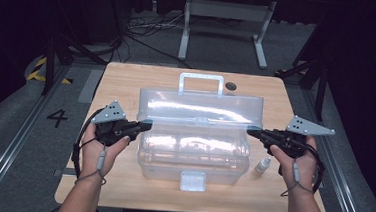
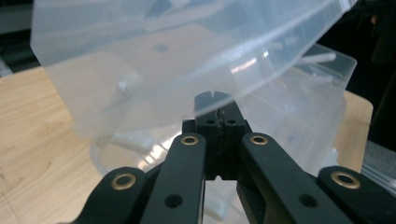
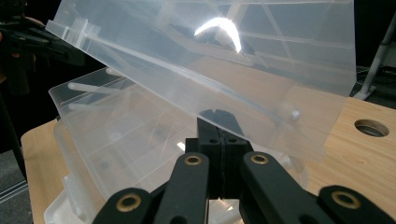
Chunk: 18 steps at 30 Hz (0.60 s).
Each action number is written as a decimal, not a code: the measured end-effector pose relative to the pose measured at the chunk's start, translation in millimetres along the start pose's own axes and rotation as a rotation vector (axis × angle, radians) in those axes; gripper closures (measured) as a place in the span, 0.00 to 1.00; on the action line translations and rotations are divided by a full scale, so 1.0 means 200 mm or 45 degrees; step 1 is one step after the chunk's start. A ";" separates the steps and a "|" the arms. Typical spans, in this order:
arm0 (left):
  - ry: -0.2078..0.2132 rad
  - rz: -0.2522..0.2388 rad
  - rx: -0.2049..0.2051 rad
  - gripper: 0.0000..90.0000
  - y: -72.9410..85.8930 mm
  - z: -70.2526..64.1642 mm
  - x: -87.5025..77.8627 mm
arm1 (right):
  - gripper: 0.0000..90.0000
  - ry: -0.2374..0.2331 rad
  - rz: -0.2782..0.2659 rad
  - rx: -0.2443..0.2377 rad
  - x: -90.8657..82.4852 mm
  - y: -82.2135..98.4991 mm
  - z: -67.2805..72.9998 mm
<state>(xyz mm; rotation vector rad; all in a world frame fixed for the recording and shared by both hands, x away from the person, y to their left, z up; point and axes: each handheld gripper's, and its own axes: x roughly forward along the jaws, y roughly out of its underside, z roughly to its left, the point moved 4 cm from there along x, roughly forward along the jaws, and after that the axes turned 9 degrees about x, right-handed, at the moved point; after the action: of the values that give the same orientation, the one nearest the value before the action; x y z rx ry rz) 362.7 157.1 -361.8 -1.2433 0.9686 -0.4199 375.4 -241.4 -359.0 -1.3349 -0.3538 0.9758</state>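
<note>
A clear plastic storage box (image 1: pixel 192 154) stands in the middle of the table with its lid (image 1: pixel 201 107) raised partway and tilted back. My left gripper (image 1: pixel 149 125) is shut, its tip touching the lid's left end at the lower rim. At the lid's right end my right gripper (image 1: pixel 249 132) is shut in the same way. In the left gripper view the closed jaws (image 2: pixel 218 105) tuck just under the lid's edge (image 2: pixel 163 60), above the open base (image 2: pixel 299 107). The right gripper view has its closed jaws (image 3: pixel 218 119) under the lid (image 3: pixel 233 60), over the base (image 3: pixel 116 135).
A small white dropper bottle (image 1: pixel 263 165) stands on the wooden table (image 1: pixel 122 81) just right of the box. The box's white latch (image 1: pixel 193 180) faces the front edge. A round cable hole (image 1: pixel 231 86) sits behind the lid's handle (image 1: pixel 201 82). A metal frame stands on the floor beyond.
</note>
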 end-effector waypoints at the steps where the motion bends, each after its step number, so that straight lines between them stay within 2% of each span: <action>1: -0.008 -0.012 -0.002 1.00 -0.01 0.00 0.00 | 1.00 0.003 0.001 -0.001 0.00 0.00 0.00; 3: -0.031 -0.026 0.002 1.00 -0.01 0.01 0.00 | 1.00 0.003 -0.003 0.001 0.00 0.00 0.00; 18: -0.052 -0.029 -0.003 1.00 -0.07 0.06 0.00 | 1.00 0.014 -0.014 0.003 0.00 -0.04 -0.01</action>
<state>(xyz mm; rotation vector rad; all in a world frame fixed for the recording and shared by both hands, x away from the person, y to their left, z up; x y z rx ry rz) 375.9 159.2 -348.8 -1.2616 0.9214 -0.4095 381.2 -242.1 -352.4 -1.3343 -0.3510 0.9589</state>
